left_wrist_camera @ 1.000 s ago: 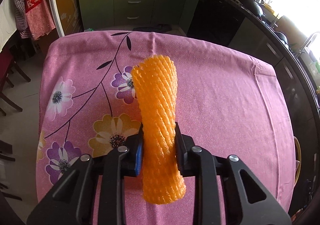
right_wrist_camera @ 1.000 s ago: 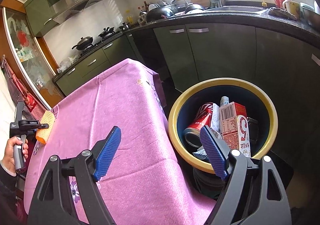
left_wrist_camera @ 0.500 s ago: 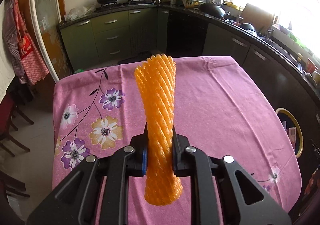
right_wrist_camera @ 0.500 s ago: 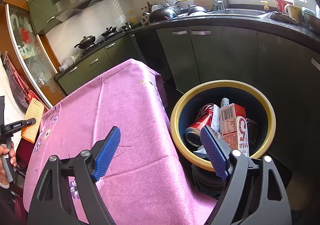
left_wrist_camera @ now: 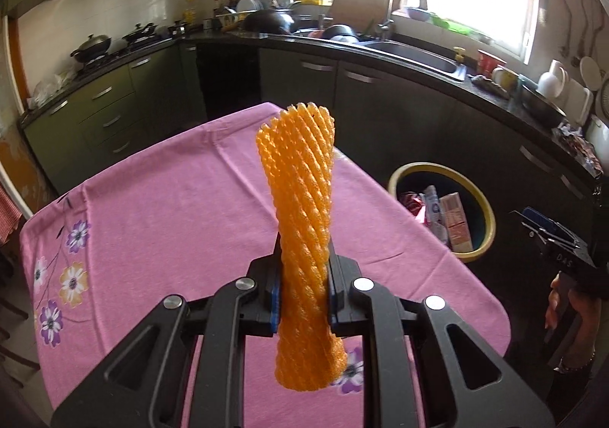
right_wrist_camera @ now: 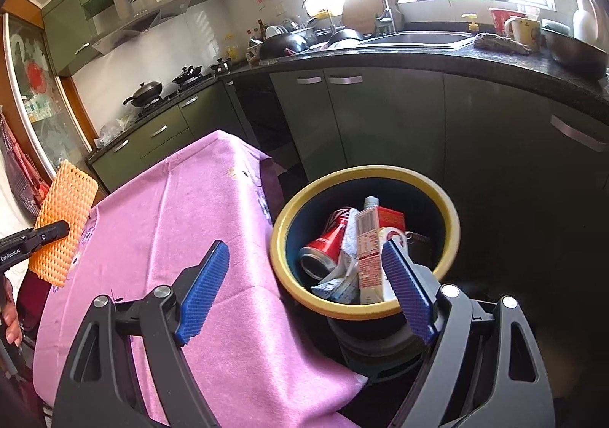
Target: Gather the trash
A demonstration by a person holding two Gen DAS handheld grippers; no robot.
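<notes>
My left gripper (left_wrist_camera: 302, 294) is shut on an orange foam net sleeve (left_wrist_camera: 300, 222) and holds it upright above the pink tablecloth (left_wrist_camera: 171, 207). The sleeve also shows at the far left of the right wrist view (right_wrist_camera: 62, 226). The dark bin with a yellow rim (left_wrist_camera: 489, 218) stands on the floor to the right of the table, holding a red can (right_wrist_camera: 327, 241), a carton (right_wrist_camera: 369, 256) and wrappers. My right gripper (right_wrist_camera: 304, 287) is open and empty, above the table corner and the bin's rim (right_wrist_camera: 281, 233).
The table (right_wrist_camera: 171, 222) has a flowered pink cloth hanging over its edges. Dark green kitchen cabinets (right_wrist_camera: 380, 115) and a black counter with a sink (left_wrist_camera: 415, 55) run behind and to the right. A stove with pans (left_wrist_camera: 110, 43) is at the back left.
My left gripper has lifted and swung right with the sleeve, bringing the bin and the right gripper into its view. My right gripper has stayed open over the bin, shifting slightly.
</notes>
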